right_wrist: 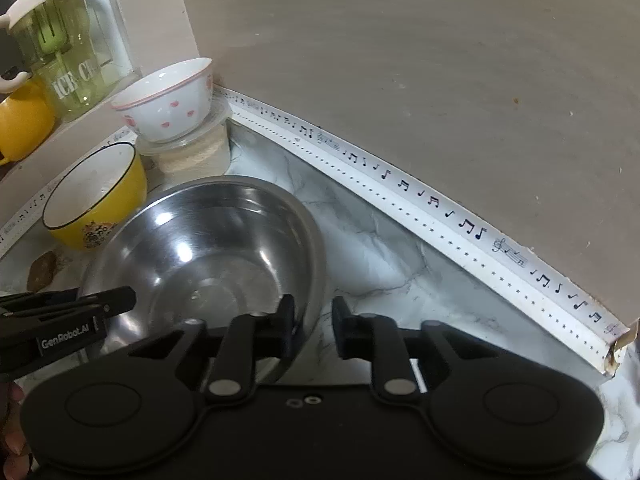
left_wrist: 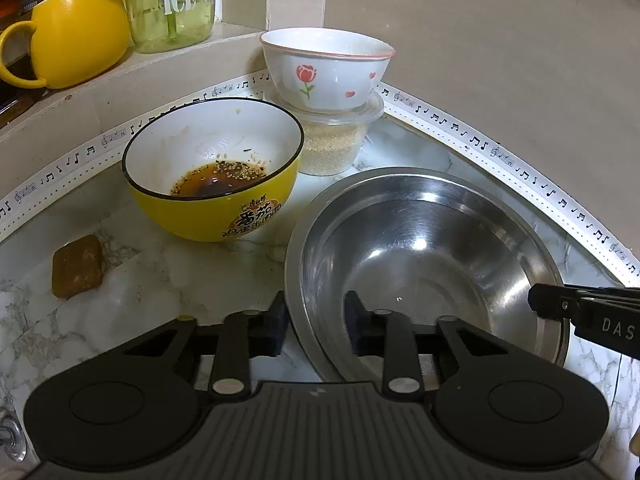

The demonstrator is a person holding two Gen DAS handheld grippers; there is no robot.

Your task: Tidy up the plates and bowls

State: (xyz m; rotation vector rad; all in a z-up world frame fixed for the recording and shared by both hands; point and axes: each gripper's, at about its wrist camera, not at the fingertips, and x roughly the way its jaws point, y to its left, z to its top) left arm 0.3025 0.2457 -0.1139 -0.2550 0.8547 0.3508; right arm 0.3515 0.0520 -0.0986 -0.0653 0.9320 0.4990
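Note:
A large steel bowl (left_wrist: 424, 256) (right_wrist: 208, 256) stands on the marble counter. My left gripper (left_wrist: 316, 320) is open, its fingers straddling the bowl's near left rim. My right gripper (right_wrist: 314, 326) is open, straddling the bowl's right rim. A yellow bowl (left_wrist: 212, 172) (right_wrist: 96, 200) with dark sauce residue stands to the left. A white bowl with red hearts and a flower (left_wrist: 326, 68) (right_wrist: 168, 104) sits on a clear plastic tub of grains (left_wrist: 334, 140) (right_wrist: 196, 152) in the corner.
A brown block (left_wrist: 76, 266) lies on the counter (right_wrist: 400, 264) at left. A yellow mug (left_wrist: 76, 32) and a green bottle (left_wrist: 172, 0) stand on a raised ledge behind. The wall with a music-note strip (right_wrist: 440, 216) runs along the right.

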